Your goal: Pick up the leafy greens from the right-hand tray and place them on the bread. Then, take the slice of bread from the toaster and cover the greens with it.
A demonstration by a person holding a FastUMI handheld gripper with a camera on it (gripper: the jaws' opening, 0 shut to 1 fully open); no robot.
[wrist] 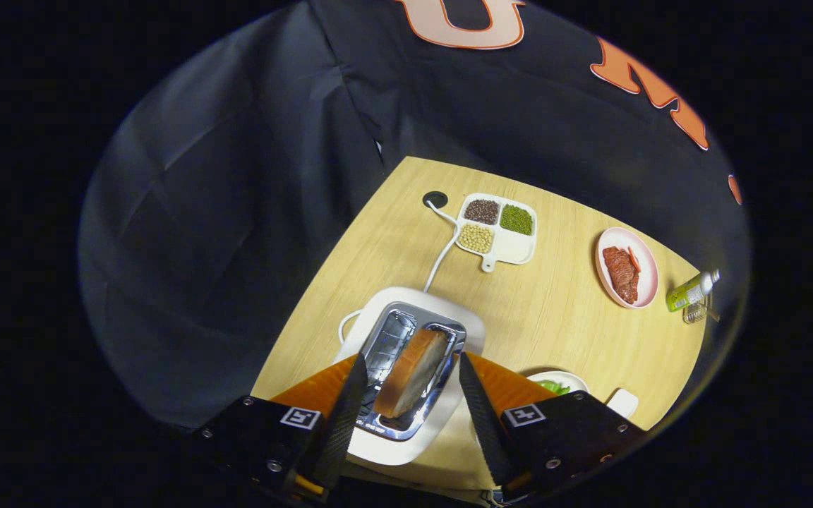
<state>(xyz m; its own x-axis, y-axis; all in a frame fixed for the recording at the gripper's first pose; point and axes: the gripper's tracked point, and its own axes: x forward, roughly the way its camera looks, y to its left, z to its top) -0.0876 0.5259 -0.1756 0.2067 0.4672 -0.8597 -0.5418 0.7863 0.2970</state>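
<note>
My gripper (406,395) hangs above the toaster (406,367), fingers spread wide, one on each side of the slice of bread (412,372). Neither finger touches the slice; I see a gap on both sides. I have hold of nothing.

The slice stands on edge in the right slot of the toaster, crust side up, sticking out of the chrome top. The left slot beside it shows bare metal. The toaster sits on the wooden table (562,310), directly below and between my fingers. Its white cord (442,254) runs away ahead of the fingers to a dark round port (435,199) in the table.

Just beyond my right finger, partly hidden behind it, is a white dish (562,381) with leafy greens (553,386) on it. I cannot tell whether bread lies under them. A small white object (622,403) lies just right of that dish.

Well ahead, past the toaster: a white divided tray (512,247) with dark, green and pale beans in three of its compartments. Ahead and to the right, a pink plate (650,271) with a piece of red meat (622,274). Right of that, near the table edge, a green bottle (689,291) lying tilted.
</note>
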